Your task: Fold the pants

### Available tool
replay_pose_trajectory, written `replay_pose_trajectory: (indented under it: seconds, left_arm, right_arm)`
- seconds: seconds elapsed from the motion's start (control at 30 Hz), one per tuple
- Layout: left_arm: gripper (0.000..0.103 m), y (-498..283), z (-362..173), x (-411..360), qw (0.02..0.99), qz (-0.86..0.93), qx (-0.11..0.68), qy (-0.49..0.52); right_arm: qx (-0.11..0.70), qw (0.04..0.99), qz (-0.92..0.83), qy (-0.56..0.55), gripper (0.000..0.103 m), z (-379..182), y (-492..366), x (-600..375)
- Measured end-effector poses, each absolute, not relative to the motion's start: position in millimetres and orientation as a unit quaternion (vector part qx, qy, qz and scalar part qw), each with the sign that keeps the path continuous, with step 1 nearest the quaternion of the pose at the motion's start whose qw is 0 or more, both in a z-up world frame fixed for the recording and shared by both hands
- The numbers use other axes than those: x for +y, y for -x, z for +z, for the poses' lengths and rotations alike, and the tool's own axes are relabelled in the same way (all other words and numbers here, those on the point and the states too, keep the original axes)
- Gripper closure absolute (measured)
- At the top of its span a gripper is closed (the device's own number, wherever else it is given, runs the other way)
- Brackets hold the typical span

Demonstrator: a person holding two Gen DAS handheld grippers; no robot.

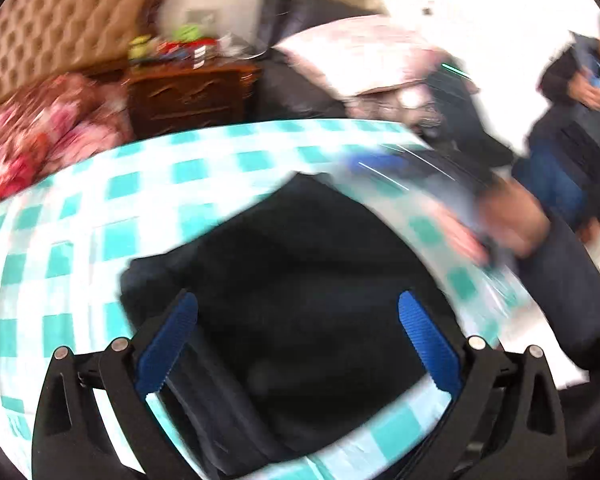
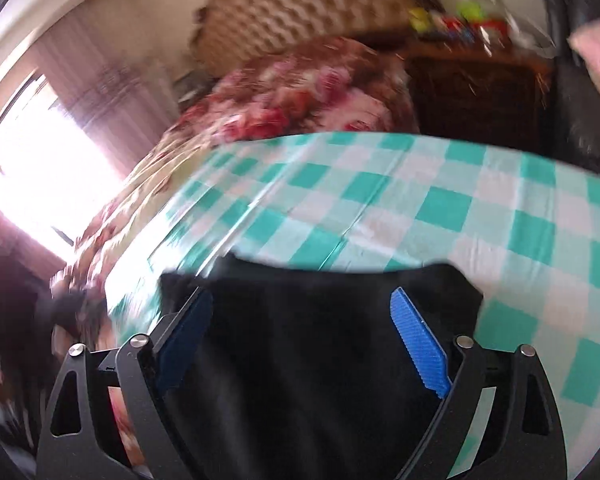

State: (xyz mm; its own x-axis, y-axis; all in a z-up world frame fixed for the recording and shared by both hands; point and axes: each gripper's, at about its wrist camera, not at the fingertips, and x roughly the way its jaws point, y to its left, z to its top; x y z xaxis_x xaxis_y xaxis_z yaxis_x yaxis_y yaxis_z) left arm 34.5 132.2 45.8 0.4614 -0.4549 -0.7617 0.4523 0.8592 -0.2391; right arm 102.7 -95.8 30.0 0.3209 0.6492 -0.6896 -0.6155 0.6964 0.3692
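One pair of black pants point(image 1: 300, 280) lies bunched in a dark heap on one table with a teal-and-white checked cloth point(image 1: 112, 208); the same pants point(image 2: 320, 360) fill the lower middle of the right wrist view, lying on the cloth point(image 2: 480, 216) near its front edge. Both frames are motion-blurred, so folds and leg layout can't be read.

Two grippers, each with two blue-padded fingers. Left gripper point(image 1: 298, 316): jaws spread wide, hanging just over the pants, nothing between the pads; whether it touches the fabric can't be told. Right gripper point(image 2: 302, 316): jaws also wide apart, pants directly under and between the fingers, not pinched. In the left view the right gripper shows only as a blurred streak, with one hand point(image 1: 508, 220) behind it at the table's right edge.

Background: one tufted beige headboard point(image 1: 60, 28), one red floral blanket point(image 2: 292, 100), one dark wooden nightstand point(image 1: 188, 96) with several small colourful items on top (too blurred to count), one pink pillow point(image 1: 360, 56), one seated person point(image 1: 580, 120) at far right, one bright window point(image 2: 40, 168).
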Motion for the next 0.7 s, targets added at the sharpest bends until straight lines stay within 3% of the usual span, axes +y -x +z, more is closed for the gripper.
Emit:
replay_pose_trajectory:
  seconds: [0.13,0.23,0.43,0.7]
  left_arm:
    - [0.002,-104.4,7.5,140.6,0.790,-0.280,0.542,0.071]
    - [0.002,-123.7,-0.5,121.8,0.773,-0.278,0.569,0.027]
    - [0.002,-138.1,-29.1,94.2,0.770,-0.220,0.593,-0.086]
    - [0.001,-157.0,-55.4,95.0,0.768,-0.198,0.602,-0.089]
  right_arm:
    - [0.423,0.796,0.432,0.042,0.012,17.0,-37.2,-88.4]
    - [0.416,0.773,0.471,0.082,0.012,8.7,2.8,-60.2]
    - [0.418,0.747,0.493,0.156,0.008,-7.9,34.9,16.9]
    - [0.419,0.733,0.497,0.200,0.006,-18.4,64.8,20.1]
